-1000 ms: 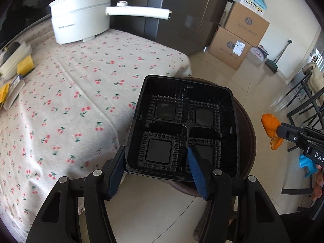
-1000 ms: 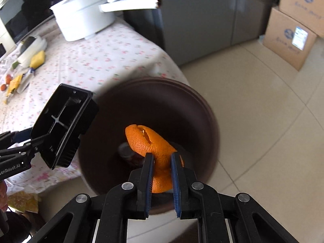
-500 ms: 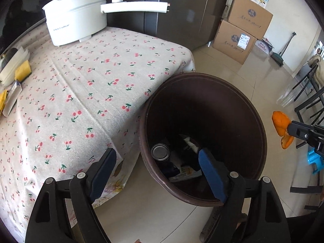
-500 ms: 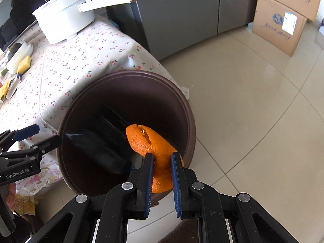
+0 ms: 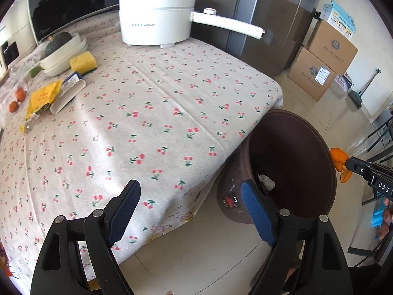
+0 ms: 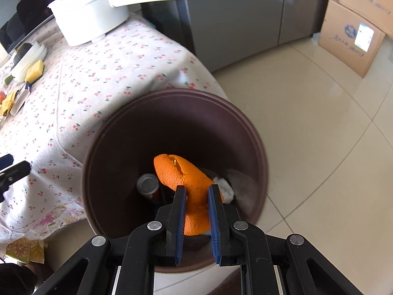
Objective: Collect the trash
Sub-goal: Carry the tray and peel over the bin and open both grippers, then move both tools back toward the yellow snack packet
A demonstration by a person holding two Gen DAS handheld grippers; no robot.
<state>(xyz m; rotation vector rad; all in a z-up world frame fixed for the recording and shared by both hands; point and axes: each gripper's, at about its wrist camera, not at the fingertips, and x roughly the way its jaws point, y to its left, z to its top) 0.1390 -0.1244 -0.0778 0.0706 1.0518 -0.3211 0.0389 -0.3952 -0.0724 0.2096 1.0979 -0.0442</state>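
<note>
A dark brown trash bin point(image 6: 176, 103) stands on the floor beside the table corner. My right gripper point(image 6: 196, 188) hangs over its mouth, shut on an orange peel point(image 6: 183, 174). Inside the bin lie a can point(image 6: 147, 184) and white crumpled paper point(image 6: 224, 186). In the left wrist view the same bin point(image 5: 292, 127) is at the right, with the orange peel point(image 5: 337, 156) past its far rim. My left gripper point(image 5: 190, 198) is open with nothing between its fingers, over the table's edge. A yellow wrapper point(image 5: 43, 97) and a white packet point(image 5: 67, 95) lie at the table's far left.
A white electric pot point(image 5: 156, 16) with a long handle stands at the back of the cherry-print tablecloth point(image 5: 147, 113). White bowls point(image 5: 65, 55), a yellow sponge point(image 5: 82, 61) and small orange fruits point(image 5: 16, 99) sit at the left. Cardboard boxes point(image 5: 324, 59) stand by the wall.
My left gripper opened and let go of the black plastic tray, which dropped into the bin, then swung left over the table. My right gripper moved over the bin's mouth, still holding the peel.
</note>
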